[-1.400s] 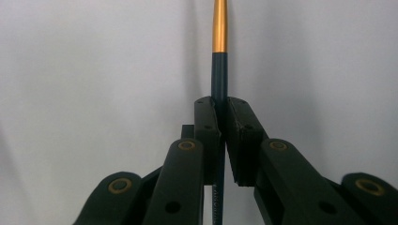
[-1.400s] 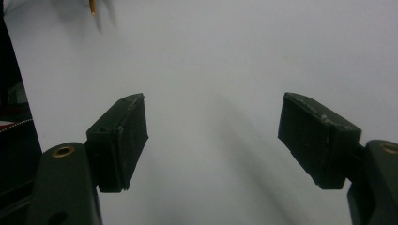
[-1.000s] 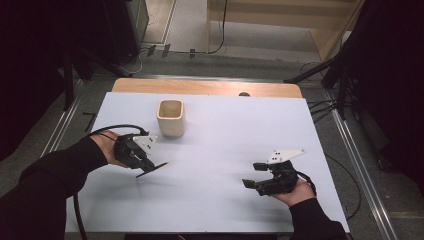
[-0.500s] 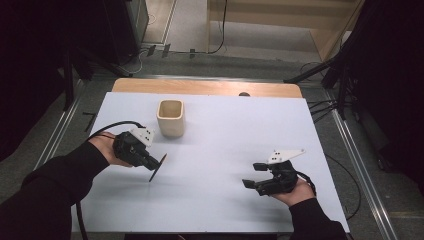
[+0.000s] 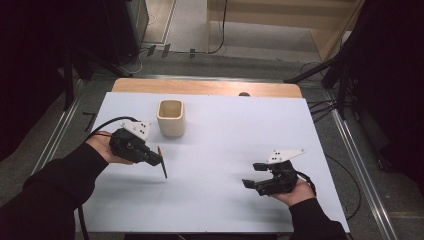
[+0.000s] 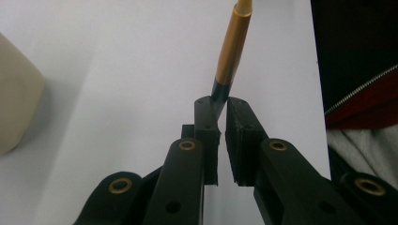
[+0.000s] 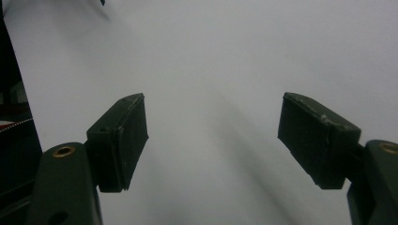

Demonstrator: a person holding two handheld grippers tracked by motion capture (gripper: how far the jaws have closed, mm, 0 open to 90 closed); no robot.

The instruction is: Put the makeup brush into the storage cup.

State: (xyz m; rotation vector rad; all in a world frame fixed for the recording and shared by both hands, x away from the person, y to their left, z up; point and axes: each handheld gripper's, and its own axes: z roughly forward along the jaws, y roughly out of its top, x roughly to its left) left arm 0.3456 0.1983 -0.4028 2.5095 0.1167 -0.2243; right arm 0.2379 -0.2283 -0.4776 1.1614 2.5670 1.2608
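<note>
at frame left the left gripper (image 5: 159,162) pinches an unmarked pen (image 6: 230,56) below the cup (image 5: 171,118), while the right gripper (image 5: 250,183) gapes empty at lower right.

Black long sleeves (image 5: 47,187) are worn; 2 black grippers (image 5: 136,147) with brass-coloured pivots, black cables and grey three-cornered plates (image 5: 285,155) are seen.

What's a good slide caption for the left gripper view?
Left gripper clamps the dark end of a gold-barrelled pen above the white table, beige cup at the left edge.
</note>
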